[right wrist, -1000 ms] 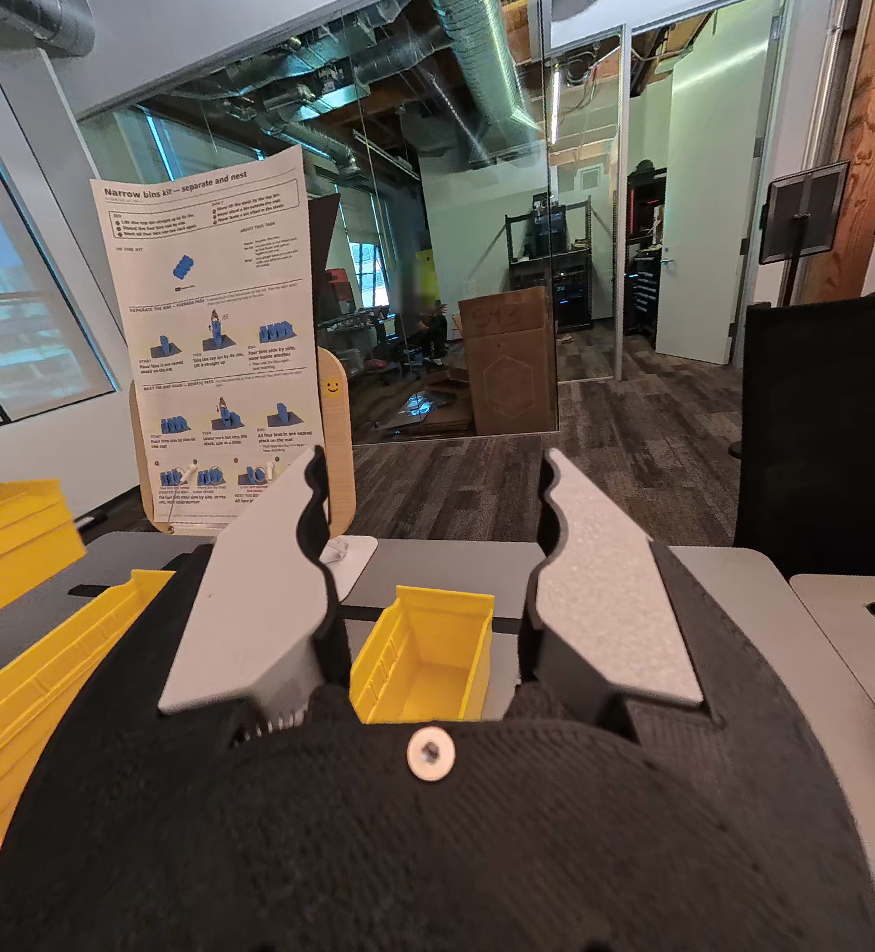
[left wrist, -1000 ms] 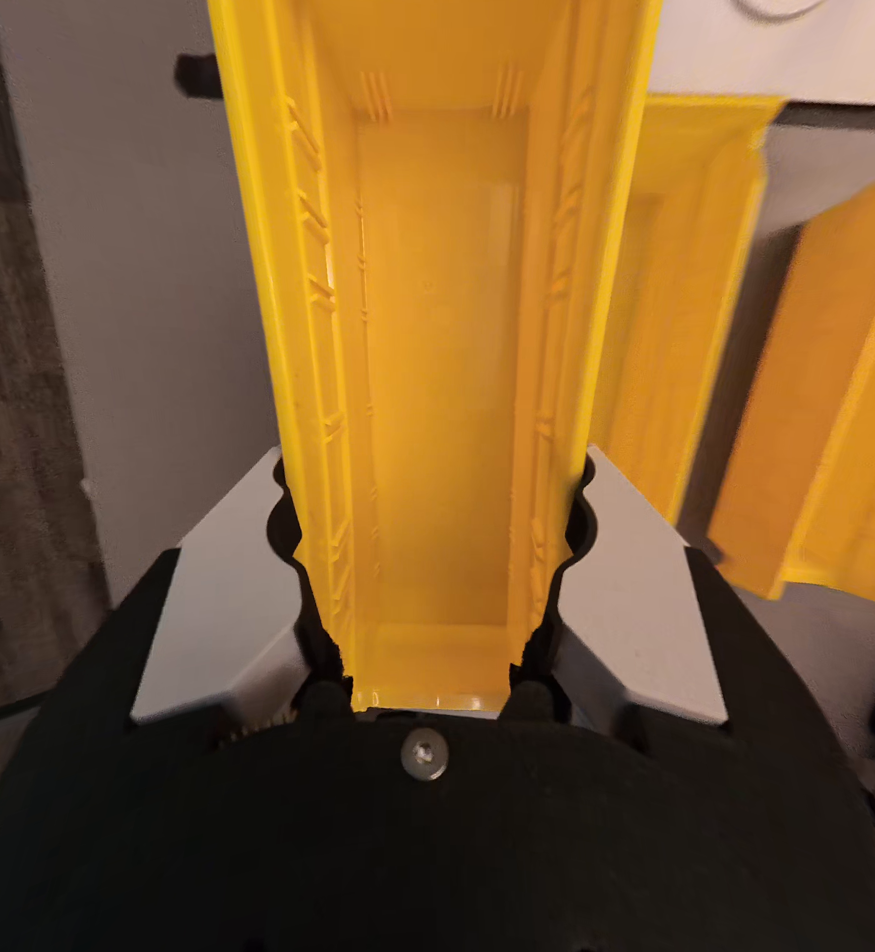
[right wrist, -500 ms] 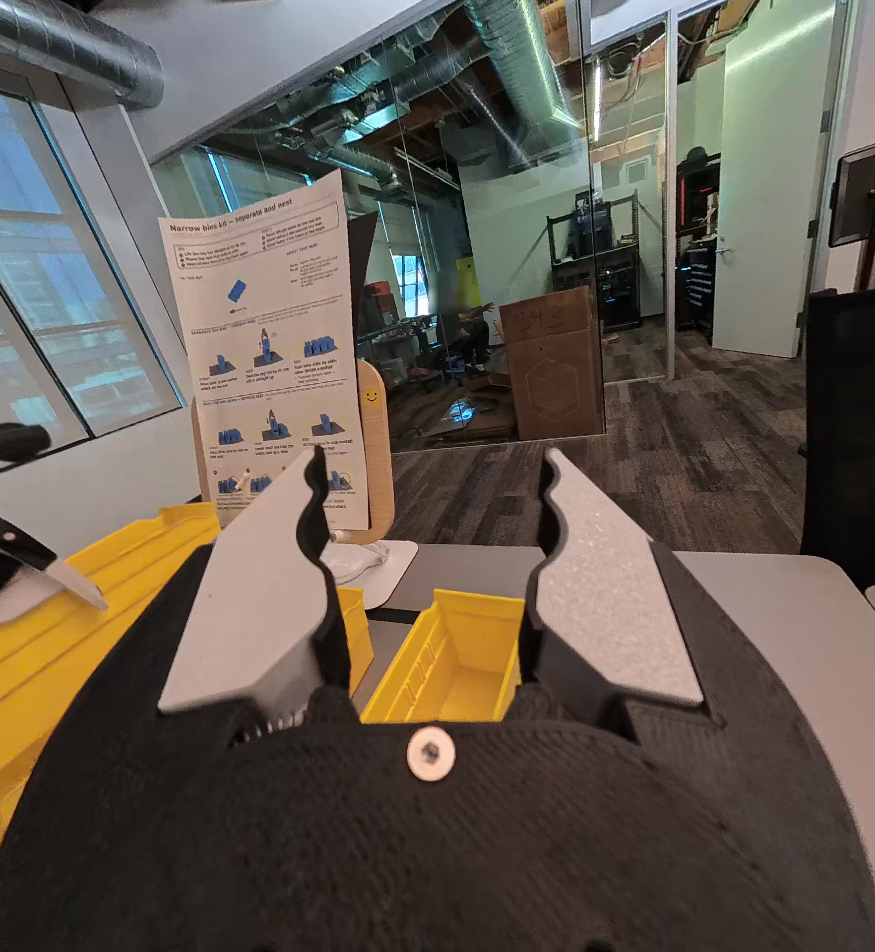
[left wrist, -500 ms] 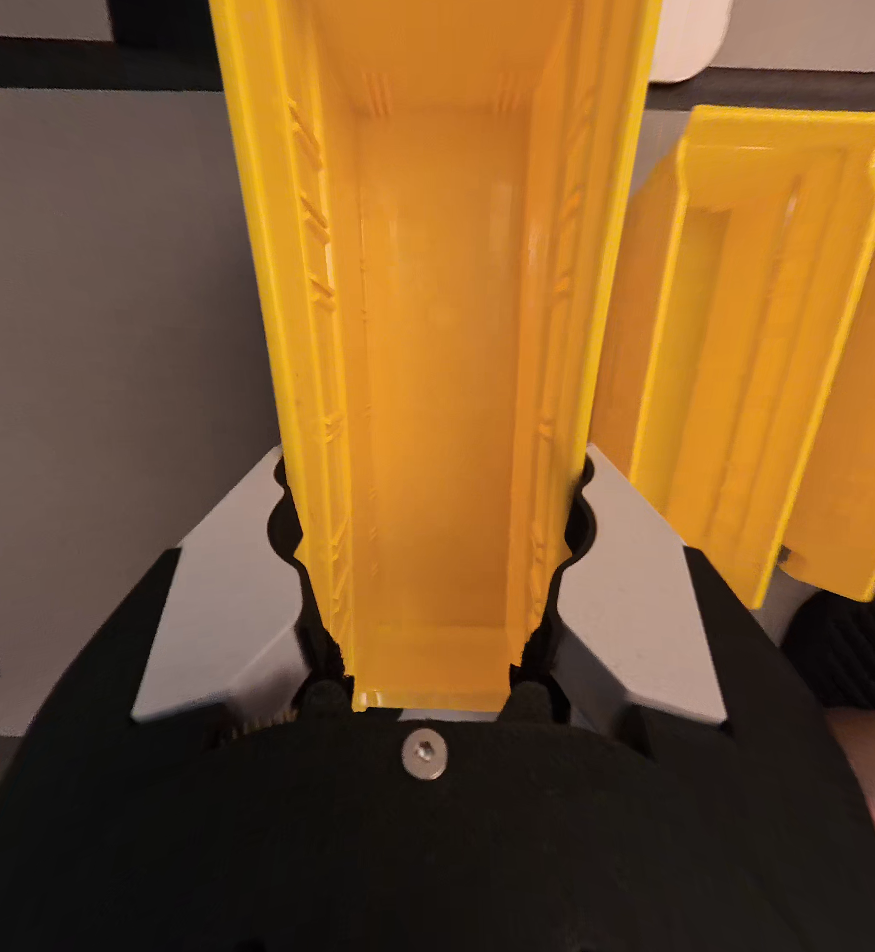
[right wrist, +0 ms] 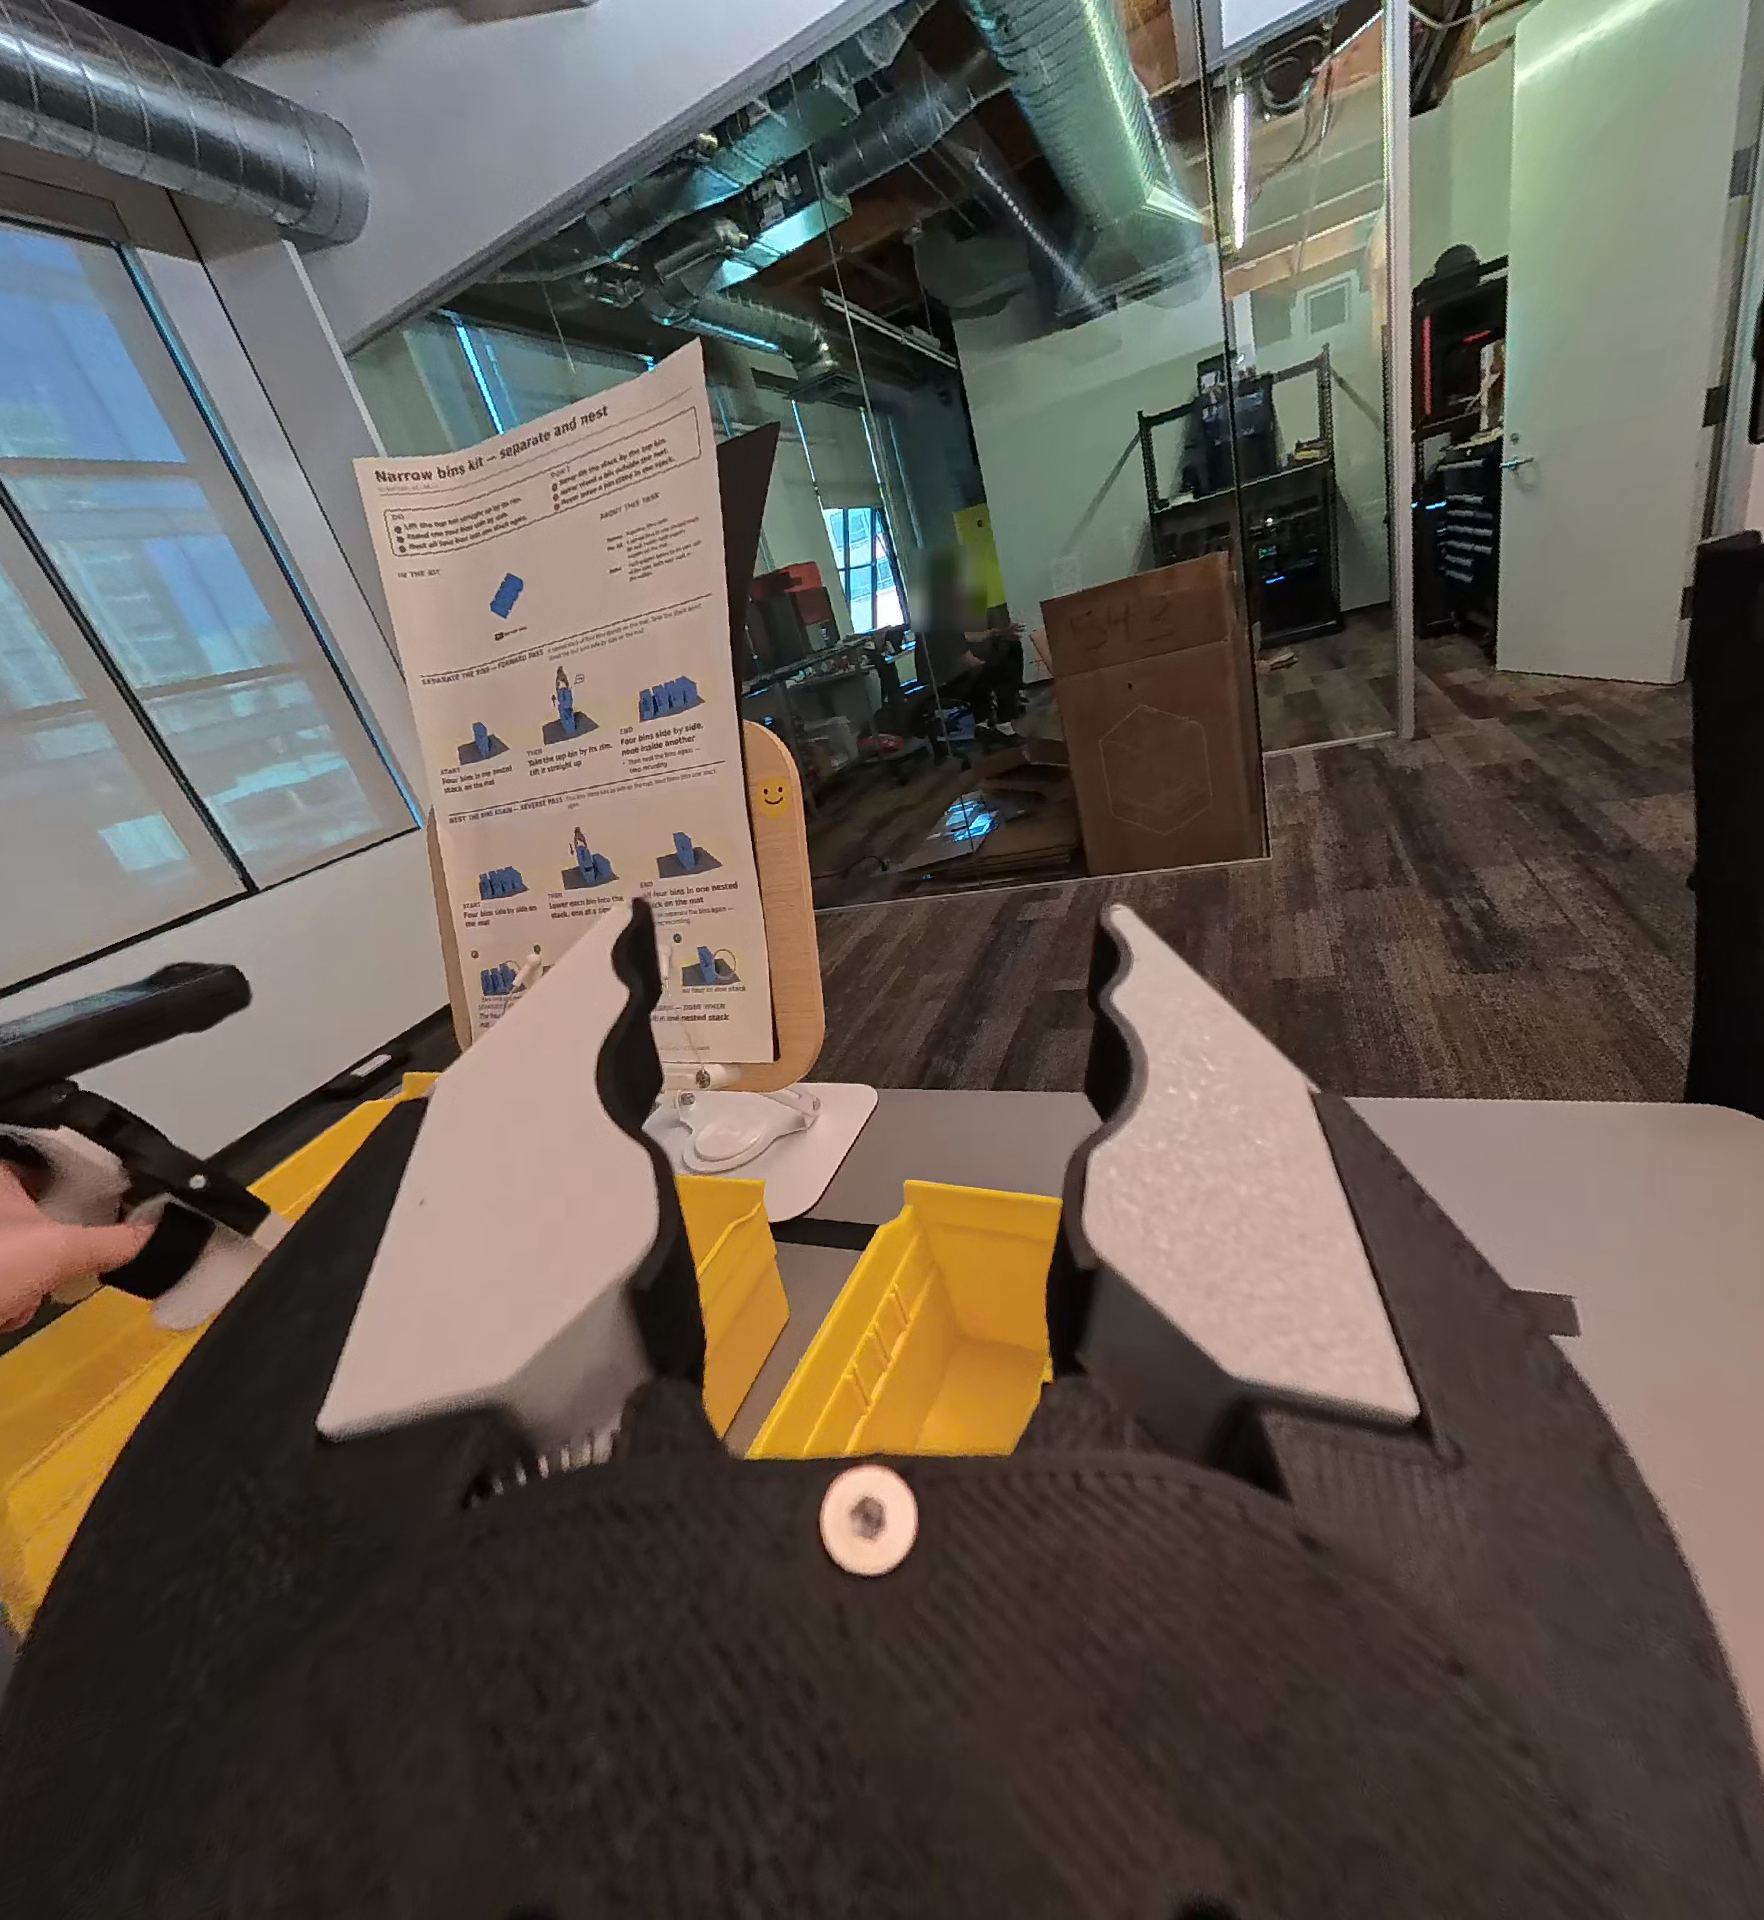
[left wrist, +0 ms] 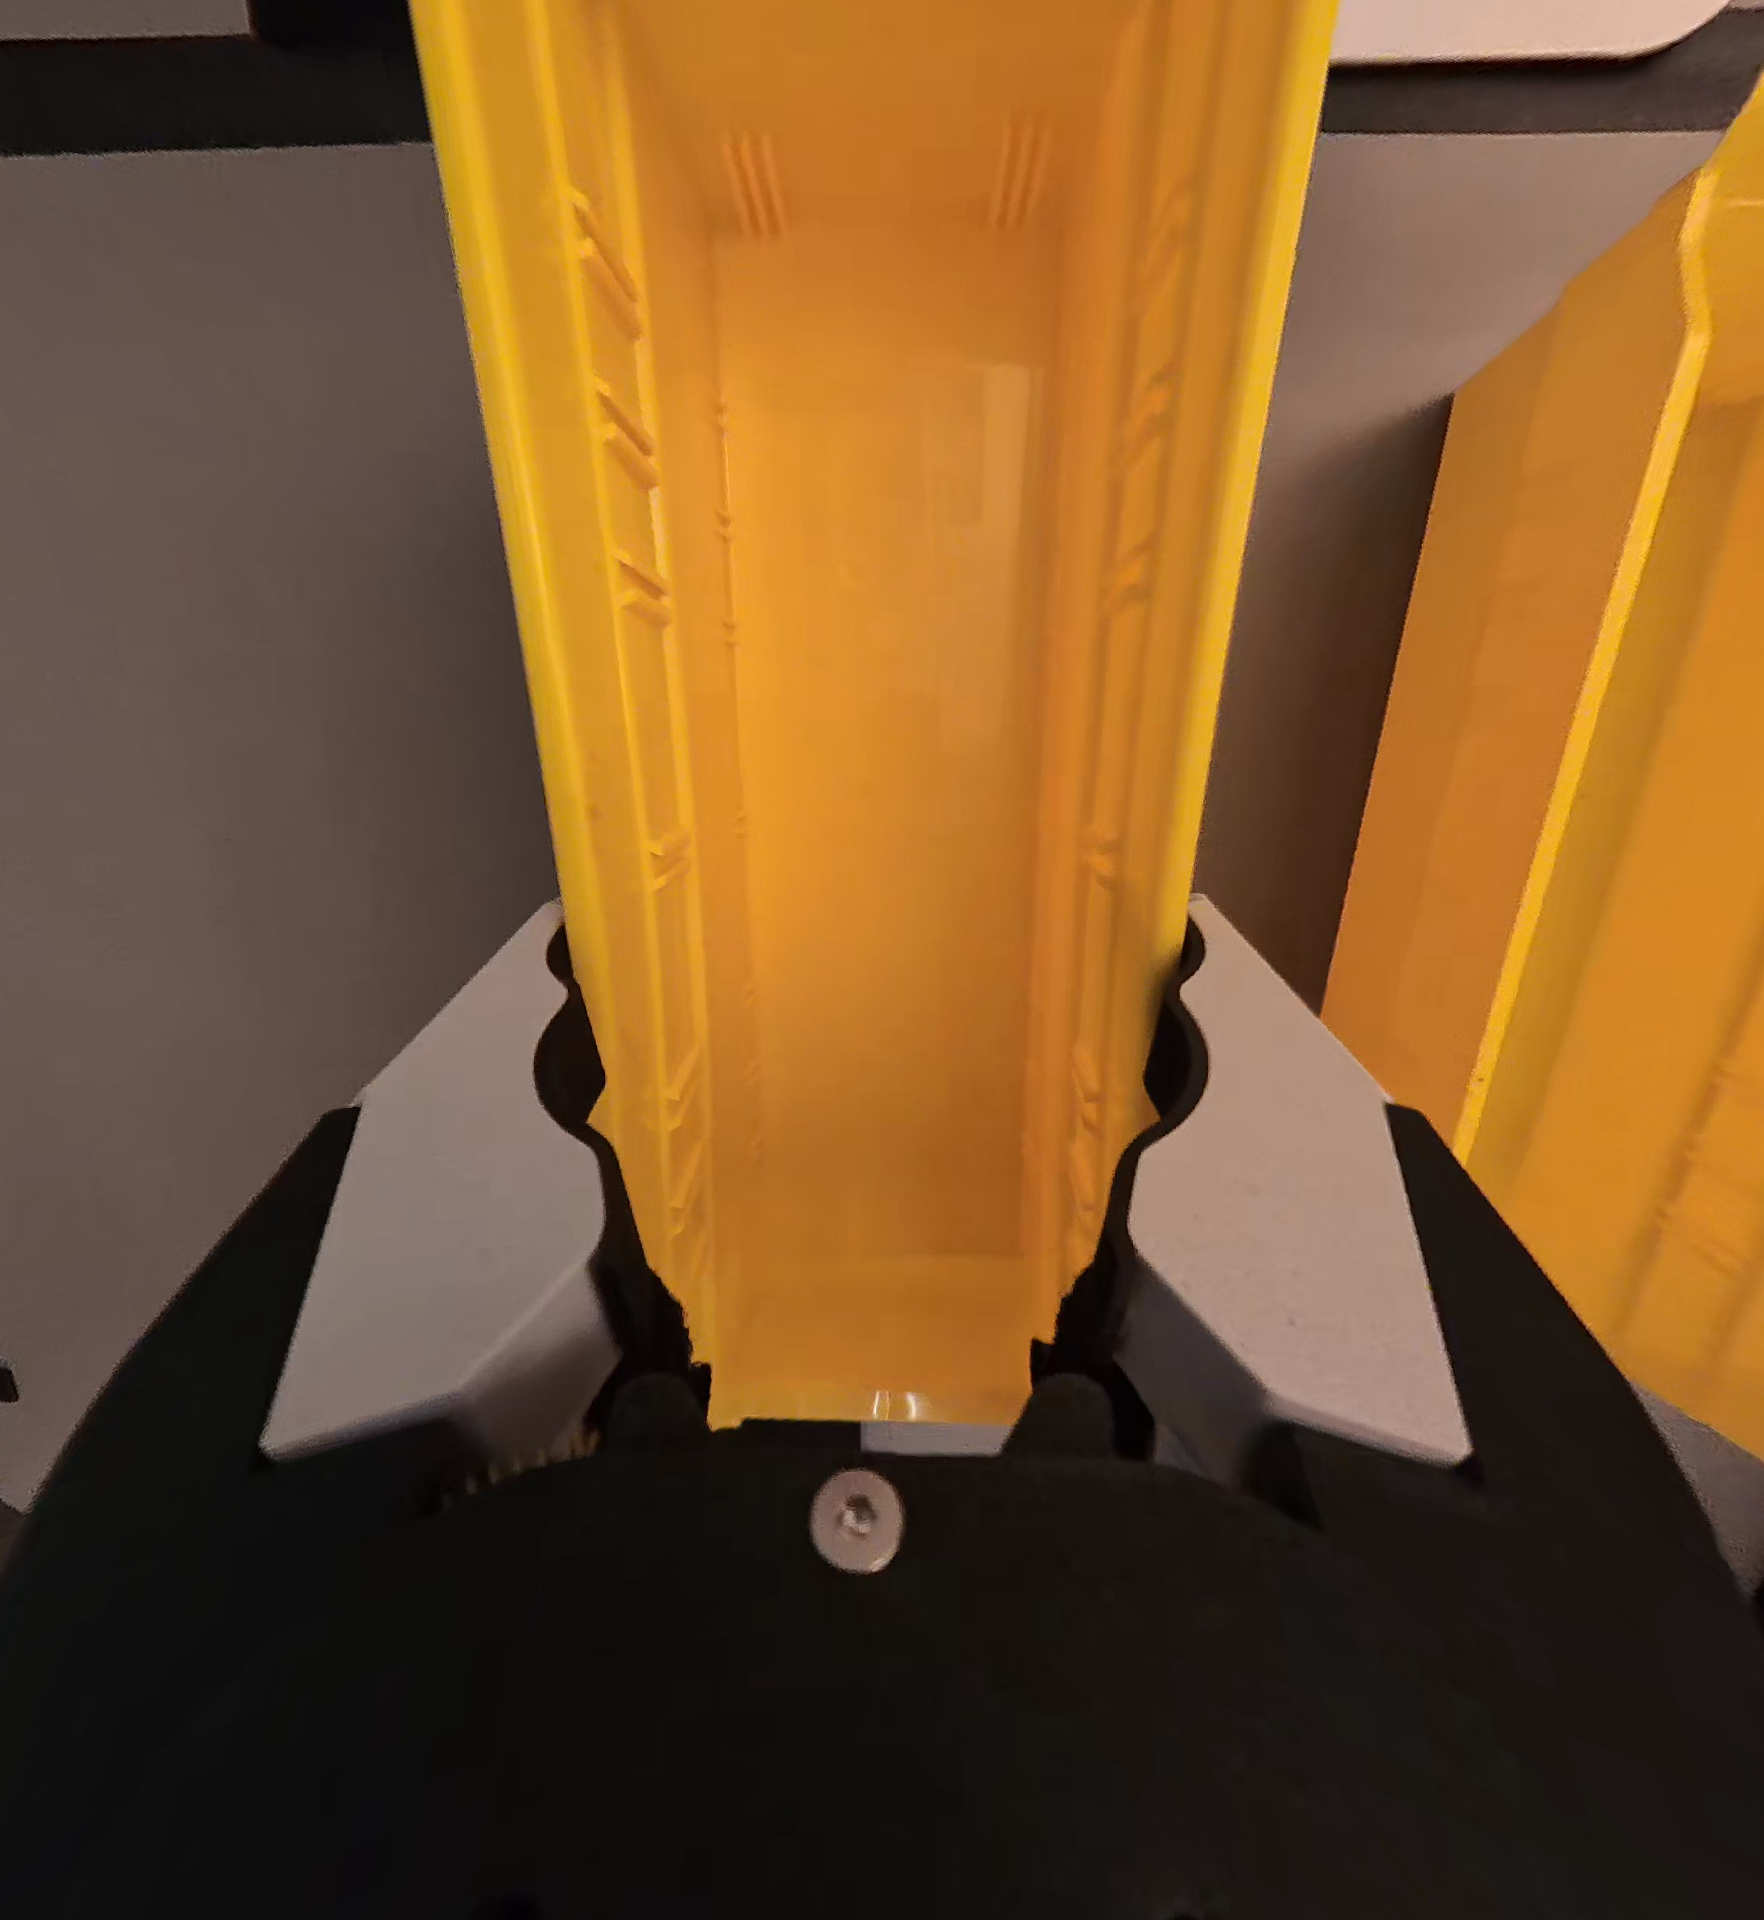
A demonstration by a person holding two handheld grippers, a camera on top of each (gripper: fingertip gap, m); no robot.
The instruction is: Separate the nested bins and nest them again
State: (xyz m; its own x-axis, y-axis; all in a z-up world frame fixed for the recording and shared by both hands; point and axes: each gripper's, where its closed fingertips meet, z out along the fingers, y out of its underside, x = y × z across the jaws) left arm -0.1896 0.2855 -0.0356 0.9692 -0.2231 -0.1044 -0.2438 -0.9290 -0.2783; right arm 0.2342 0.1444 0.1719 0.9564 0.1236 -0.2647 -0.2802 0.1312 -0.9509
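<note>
My left gripper (left wrist: 876, 914) is shut on a long yellow bin (left wrist: 878, 623). Both pads press on its outer side walls near the close end, and its open inside faces the camera. A second yellow bin (left wrist: 1636, 831) stands close to its right. My right gripper (right wrist: 873, 920) is open and empty, hovering above the table. Below it lie a yellow bin (right wrist: 940, 1340) and another yellow bin (right wrist: 738, 1278) just to its left. In the right wrist view the left gripper (right wrist: 130, 1195) shows at the left edge, held by a hand over more yellow plastic (right wrist: 36, 1444).
A printed instruction sheet (right wrist: 566, 727) on a wooden stand with a white foot (right wrist: 753, 1132) stands at the back of the grey table (right wrist: 1584, 1247). A glass wall and a cardboard box (right wrist: 1158, 717) lie beyond the table.
The left gripper kept its hold on the yellow bin and carried it, so the neighbouring bin now sits farther right and looms larger. The right gripper stayed open and swung towards the left, bringing the other gripper into view.
</note>
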